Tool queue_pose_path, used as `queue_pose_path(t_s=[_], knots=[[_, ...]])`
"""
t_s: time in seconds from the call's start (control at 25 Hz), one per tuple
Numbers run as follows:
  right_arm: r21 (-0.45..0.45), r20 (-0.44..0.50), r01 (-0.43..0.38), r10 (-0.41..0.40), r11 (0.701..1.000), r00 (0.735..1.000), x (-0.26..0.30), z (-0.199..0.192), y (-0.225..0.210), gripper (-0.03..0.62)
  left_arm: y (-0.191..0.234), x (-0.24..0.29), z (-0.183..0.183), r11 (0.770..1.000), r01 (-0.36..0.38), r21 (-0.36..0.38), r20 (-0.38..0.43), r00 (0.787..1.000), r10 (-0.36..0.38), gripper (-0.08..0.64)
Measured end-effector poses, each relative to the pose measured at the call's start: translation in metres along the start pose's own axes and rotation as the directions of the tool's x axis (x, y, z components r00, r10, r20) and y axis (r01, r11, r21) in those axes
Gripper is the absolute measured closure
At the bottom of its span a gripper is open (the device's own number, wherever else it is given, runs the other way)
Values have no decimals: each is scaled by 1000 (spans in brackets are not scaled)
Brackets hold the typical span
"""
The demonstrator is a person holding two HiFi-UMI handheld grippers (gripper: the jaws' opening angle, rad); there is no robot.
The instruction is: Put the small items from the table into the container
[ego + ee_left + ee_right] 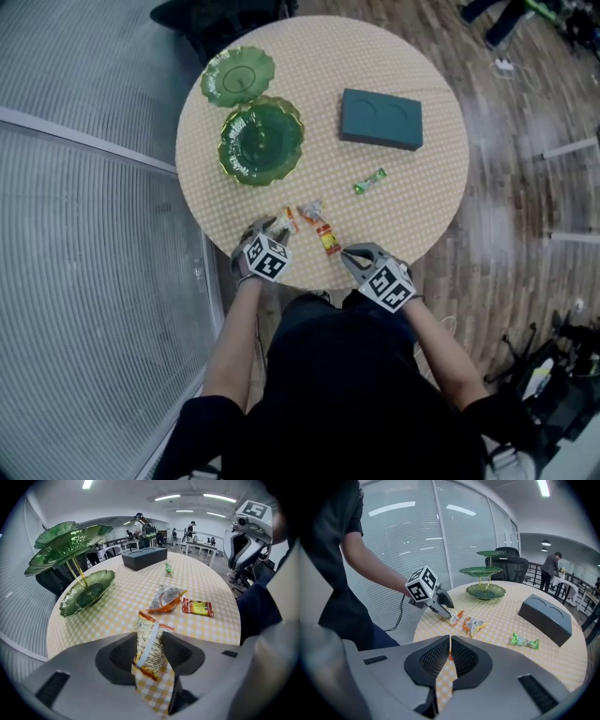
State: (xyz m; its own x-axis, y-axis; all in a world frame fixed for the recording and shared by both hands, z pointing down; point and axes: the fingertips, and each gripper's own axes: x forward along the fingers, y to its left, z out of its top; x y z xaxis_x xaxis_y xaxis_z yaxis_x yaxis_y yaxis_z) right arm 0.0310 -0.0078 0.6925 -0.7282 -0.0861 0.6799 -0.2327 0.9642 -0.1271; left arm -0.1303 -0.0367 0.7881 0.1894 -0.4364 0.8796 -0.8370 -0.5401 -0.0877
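**Both tongs on the packets at the table's near edge**

At the upper left of the head view, a green tiered stand (261, 142) sits on the round checked table (403, 202). It is well apart from the packets lower down.

Below it, at the near rim, the left gripper (278, 228) points steeply down. Its jaws stand wide, with an orange packet (149, 644) lying between them on the cloth; the pads are not seen pressing it.

Just past that packet, towards the table's middle, lies a silver-and-orange packet (310, 211). A red packet (328, 241) lies just right of it, between the two grippers.

The right gripper (349, 253) meets the red packet's right end. In the right gripper view its jaws are narrow, almost together, with a thin red sliver pinched in the slit.

Further up and right, a green sweet (369, 181) lies alone on bare cloth. Beyond it, at upper centre-right, sits a dark box (381, 119) with two round hollows in its top.
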Motion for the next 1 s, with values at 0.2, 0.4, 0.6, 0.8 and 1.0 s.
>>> queue_pose_path(t_s=[0.2,0.4,0.6,0.8,1.0], knots=[[8,-5,5,-5,1000,1000,-4,-4,-1,563,-3,4,2,1000,2,-2,-2,1000,-2,419],[11,-10,10,-10,1000,1000,-5,-7,-1,563,0,1,2,997,9,-82,38,999,-6,446],[2,-13,14,-14,1000,1000,-2,-9,2,563,2,-4,-1,991,10,-135,65,998,-2,460],[-13,-9,19,-19,1000,1000,-3,-5,5,563,-1,-13,-2,992,6,-124,84,996,4,462],[-29,-2,27,-27,999,1000,-5,-2,11,563,-7,-25,-5,993,-6,-121,109,994,19,462]])
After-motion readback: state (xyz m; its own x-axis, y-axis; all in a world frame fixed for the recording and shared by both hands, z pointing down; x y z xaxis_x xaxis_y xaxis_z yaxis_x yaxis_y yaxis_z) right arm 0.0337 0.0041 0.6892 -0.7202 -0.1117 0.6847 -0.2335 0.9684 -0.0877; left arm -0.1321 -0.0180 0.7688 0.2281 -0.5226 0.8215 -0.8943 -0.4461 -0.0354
